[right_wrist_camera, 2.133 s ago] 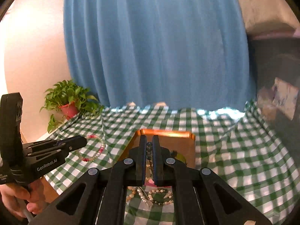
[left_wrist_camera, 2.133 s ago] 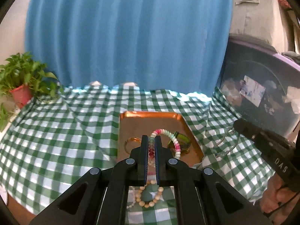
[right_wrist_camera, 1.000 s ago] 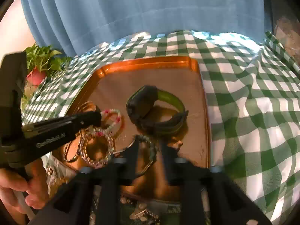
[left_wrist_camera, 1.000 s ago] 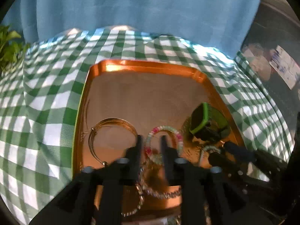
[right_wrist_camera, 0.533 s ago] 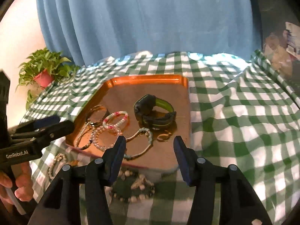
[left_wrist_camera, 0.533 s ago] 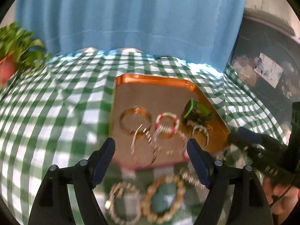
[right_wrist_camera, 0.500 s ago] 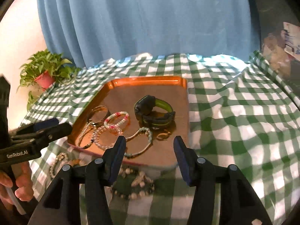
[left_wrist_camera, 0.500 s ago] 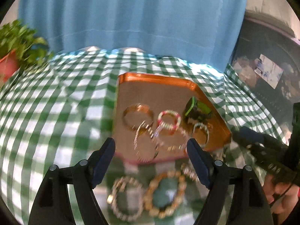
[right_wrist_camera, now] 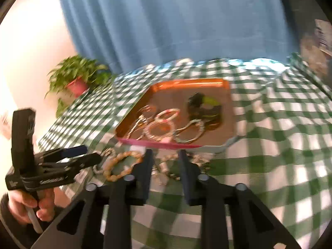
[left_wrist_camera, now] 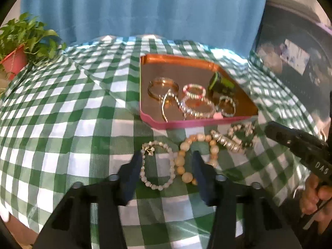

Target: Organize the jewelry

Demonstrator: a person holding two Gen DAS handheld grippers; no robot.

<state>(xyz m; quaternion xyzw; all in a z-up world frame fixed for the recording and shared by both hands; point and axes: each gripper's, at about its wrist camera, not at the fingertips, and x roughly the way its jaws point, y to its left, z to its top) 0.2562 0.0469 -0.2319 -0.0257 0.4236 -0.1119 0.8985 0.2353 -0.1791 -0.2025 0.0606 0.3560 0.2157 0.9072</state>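
A copper tray (left_wrist_camera: 145, 87) (right_wrist_camera: 226, 95) on the green checked cloth holds a gold bangle (left_wrist_camera: 162, 85), a pink-and-white bead bracelet (left_wrist_camera: 194, 89), a green-black band (left_wrist_camera: 221, 84) and other bracelets. In front of it lie a pale bead bracelet (left_wrist_camera: 156, 166), a big peach bead bracelet (left_wrist_camera: 195, 155) (right_wrist_camera: 122, 164) and a pearl bracelet (left_wrist_camera: 225, 141). My left gripper (left_wrist_camera: 168, 172) (right_wrist_camera: 91, 154) hangs over the pale and peach bracelets, jaws closing, pads not touching them. My right gripper (right_wrist_camera: 165, 164) (left_wrist_camera: 271, 127) is closing over blurred jewelry on the cloth, gripping nothing.
A potted plant (left_wrist_camera: 18, 47) (right_wrist_camera: 76, 78) stands at the back left. A blue curtain (left_wrist_camera: 145, 10) hangs behind the table. A dark bin (left_wrist_camera: 294, 58) sits at the right. The cloth's front edge falls away just below the grippers.
Both grippers have drawn back from the tray to the loose bracelets in front of it. Their jaws have narrowed since half a second ago. The pink-and-white bracelet now lies in the tray.
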